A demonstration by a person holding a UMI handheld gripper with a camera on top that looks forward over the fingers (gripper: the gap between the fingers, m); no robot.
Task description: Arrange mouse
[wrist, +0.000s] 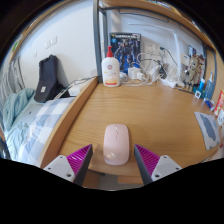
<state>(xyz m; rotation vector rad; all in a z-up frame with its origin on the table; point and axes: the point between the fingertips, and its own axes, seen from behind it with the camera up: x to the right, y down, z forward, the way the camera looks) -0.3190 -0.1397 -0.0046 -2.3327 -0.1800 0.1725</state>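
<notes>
A pale pink mouse (pixel 116 143) lies on the wooden desk (pixel 140 108), near its front edge. My gripper (pixel 113 163) is open, its two fingers with magenta pads (pixel 80 158) standing on either side of the mouse's near end. There is a gap between the mouse and each pad. The mouse rests on the desk by itself, between and just ahead of the fingertips.
A white bottle with a red cap (pixel 110 68) stands at the back of the desk beside a dark blue box (pixel 127 47) and cables (pixel 150 72). A mouse mat's corner (pixel 207 128) lies to the right. A bed with a black bag (pixel 47 78) is left of the desk.
</notes>
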